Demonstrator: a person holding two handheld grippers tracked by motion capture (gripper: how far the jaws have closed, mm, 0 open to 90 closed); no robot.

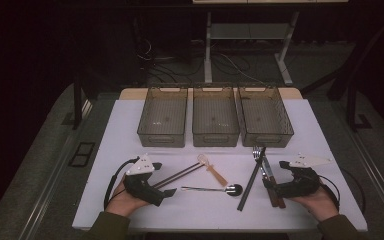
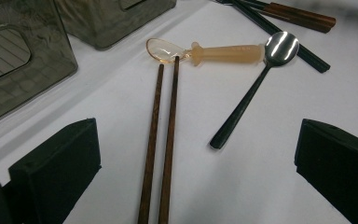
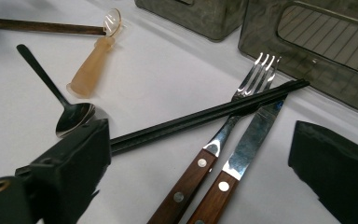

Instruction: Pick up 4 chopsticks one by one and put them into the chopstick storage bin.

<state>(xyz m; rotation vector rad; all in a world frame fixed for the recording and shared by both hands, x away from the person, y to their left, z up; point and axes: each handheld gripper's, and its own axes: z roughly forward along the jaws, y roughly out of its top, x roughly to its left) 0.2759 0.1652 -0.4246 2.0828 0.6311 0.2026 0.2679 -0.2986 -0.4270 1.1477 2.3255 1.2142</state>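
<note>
My left gripper [image 1: 164,194] rests on the white table [image 1: 130,125] at the near left, open. A pair of brown chopsticks [image 2: 161,149] lies on the table between its jaws, untouched. Beyond them lie an orange plastic spoon [image 2: 223,52] and a black-handled metal spoon [image 2: 254,91]. At the near right my right gripper [image 1: 271,186] is open too. The wooden-handled fork [image 3: 244,95] and knife [image 3: 254,135] lie side by side between its jaws, untouched, with black chopsticks [image 3: 200,120] crossing over them.
Three grey see-through bins [image 1: 162,117] [image 1: 215,117] [image 1: 265,117] stand in a row at the back of the table, all empty. Bare table surface lies to the left of and in front of the cutlery. Dark floor and table legs lie beyond.
</note>
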